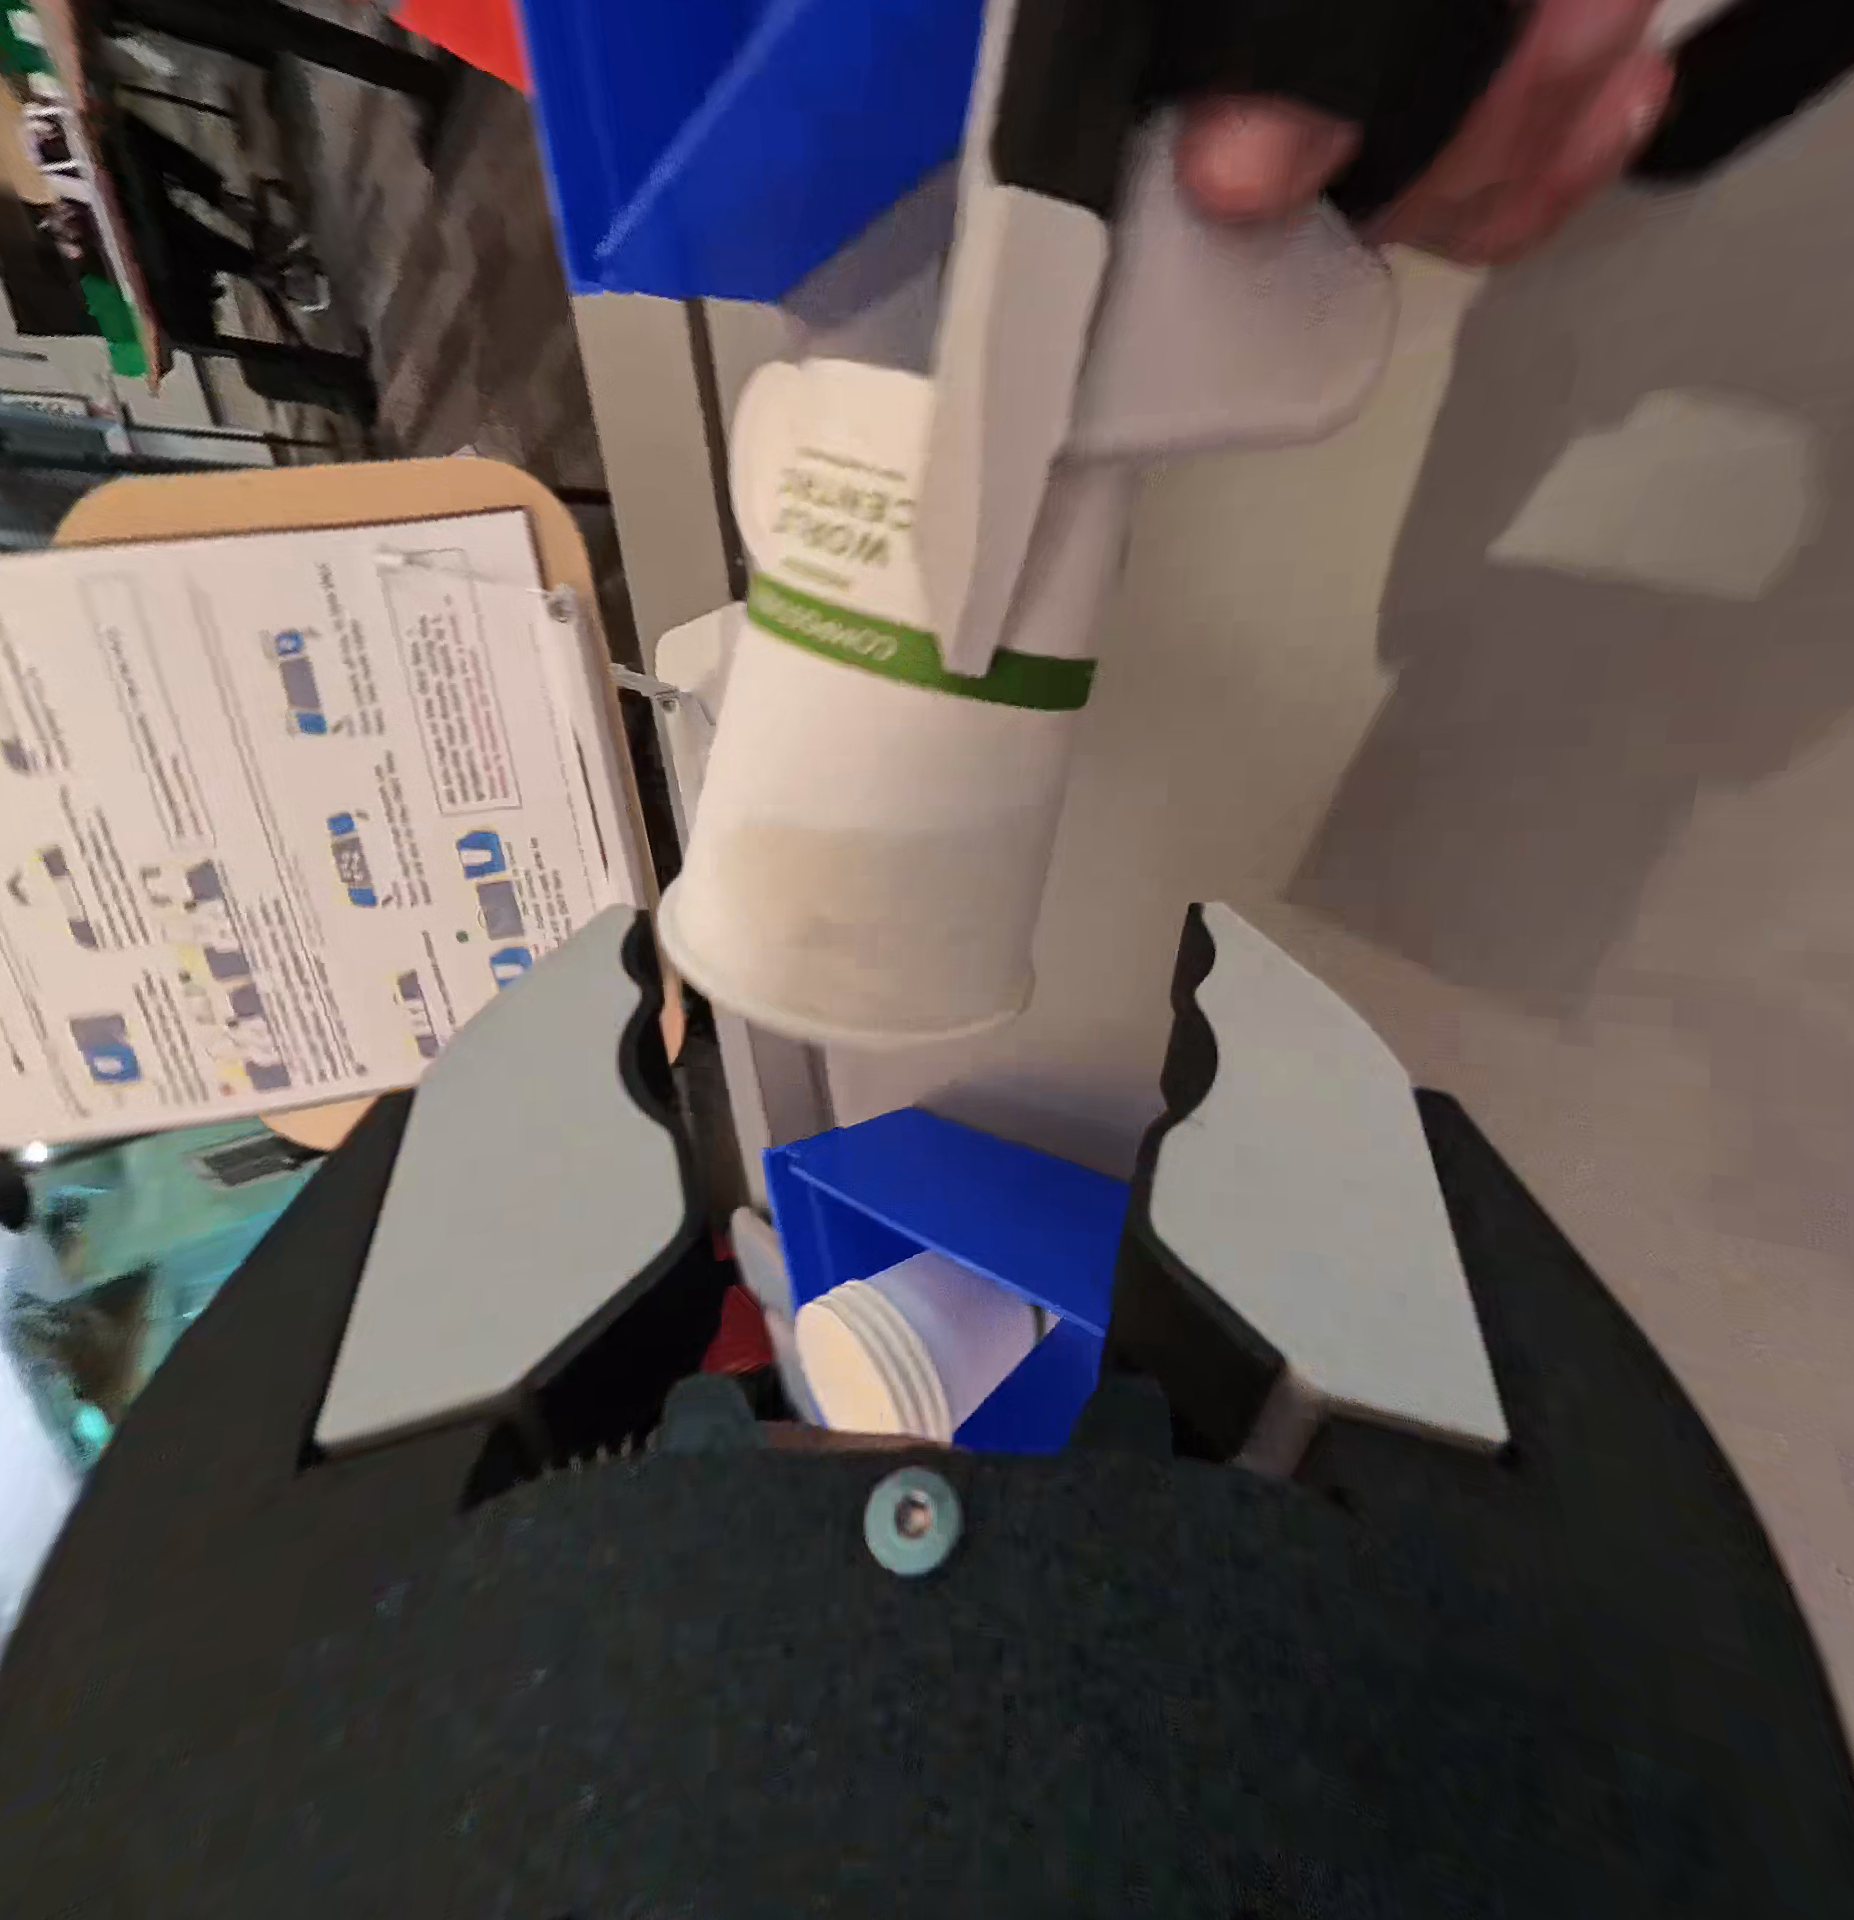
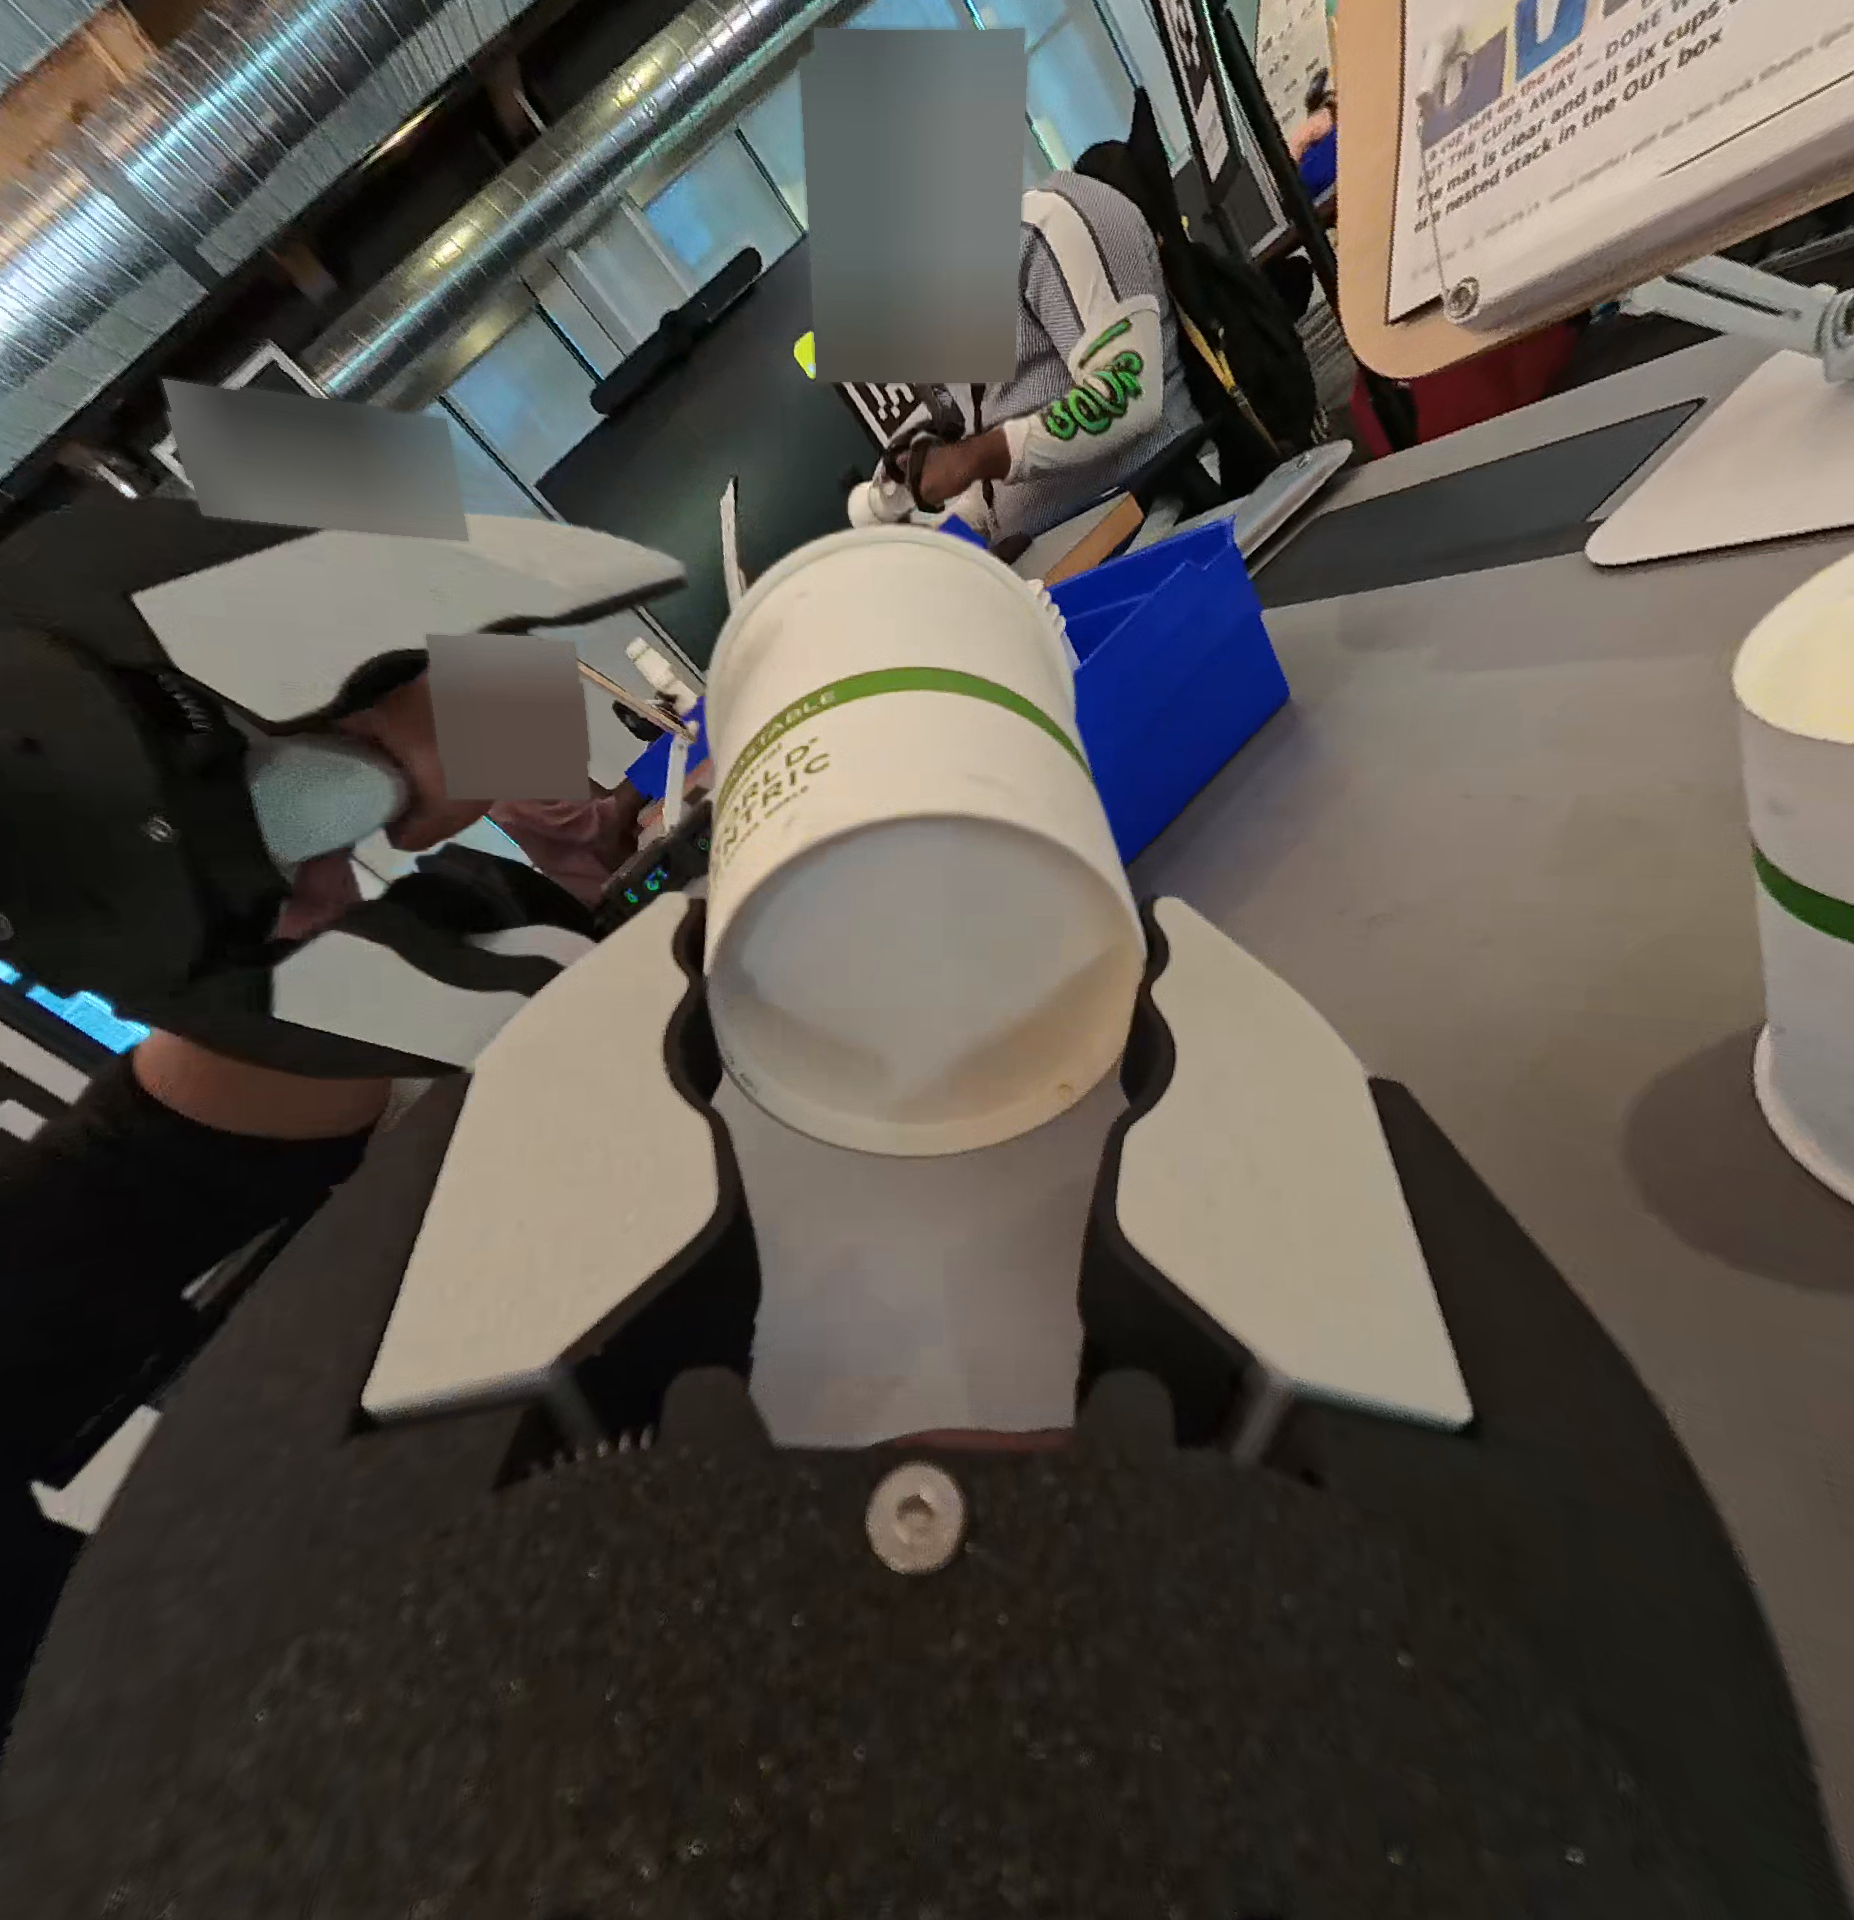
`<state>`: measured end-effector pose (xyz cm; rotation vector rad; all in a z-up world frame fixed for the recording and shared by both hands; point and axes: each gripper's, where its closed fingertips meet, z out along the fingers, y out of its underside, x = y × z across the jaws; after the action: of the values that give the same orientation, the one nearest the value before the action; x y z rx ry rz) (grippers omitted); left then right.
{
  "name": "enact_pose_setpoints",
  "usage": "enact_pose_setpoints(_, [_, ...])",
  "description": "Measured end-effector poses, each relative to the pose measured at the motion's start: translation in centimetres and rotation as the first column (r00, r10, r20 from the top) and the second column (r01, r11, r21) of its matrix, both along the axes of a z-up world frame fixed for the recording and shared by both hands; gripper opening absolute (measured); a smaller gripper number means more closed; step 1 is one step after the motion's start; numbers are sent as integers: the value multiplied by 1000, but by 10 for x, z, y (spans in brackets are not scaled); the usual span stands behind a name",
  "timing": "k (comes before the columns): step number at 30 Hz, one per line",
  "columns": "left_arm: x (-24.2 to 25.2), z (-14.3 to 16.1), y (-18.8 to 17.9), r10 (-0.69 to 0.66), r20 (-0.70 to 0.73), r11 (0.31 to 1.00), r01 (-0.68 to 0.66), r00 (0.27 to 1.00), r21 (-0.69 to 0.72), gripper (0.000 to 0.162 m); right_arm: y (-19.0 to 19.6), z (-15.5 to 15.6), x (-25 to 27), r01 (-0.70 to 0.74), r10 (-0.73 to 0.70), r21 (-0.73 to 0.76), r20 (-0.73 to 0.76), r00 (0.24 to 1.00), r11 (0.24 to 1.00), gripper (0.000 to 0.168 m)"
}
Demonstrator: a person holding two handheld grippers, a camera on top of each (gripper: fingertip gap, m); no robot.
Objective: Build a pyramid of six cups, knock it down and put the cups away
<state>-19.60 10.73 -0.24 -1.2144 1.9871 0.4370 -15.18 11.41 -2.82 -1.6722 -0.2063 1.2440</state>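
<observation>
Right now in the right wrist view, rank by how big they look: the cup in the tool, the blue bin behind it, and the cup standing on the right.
1. Held cup, though it is nearest the camera.
2. Blue bin, partly hidden behind that cup.
3. Standing cup, cut off by the frame edge, so its place against the bin is unsure.

1. The left wrist view looks steeply down past its gripper (image 1: 918,997) onto the surface (image 1: 1629,1143), rolled sideways.
2. The right wrist view looks level across it, very near the held cup (image 2: 902,831).
3. Both show that cup (image 1: 881,727) and a blue bin (image 2: 1172,665).
</observation>
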Motion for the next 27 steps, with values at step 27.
enact_pose_setpoints(27, [57,-66,148,675,707,733,-78,211,-676,83,-69,-35,76,205,-215,83,131,968,975,73])
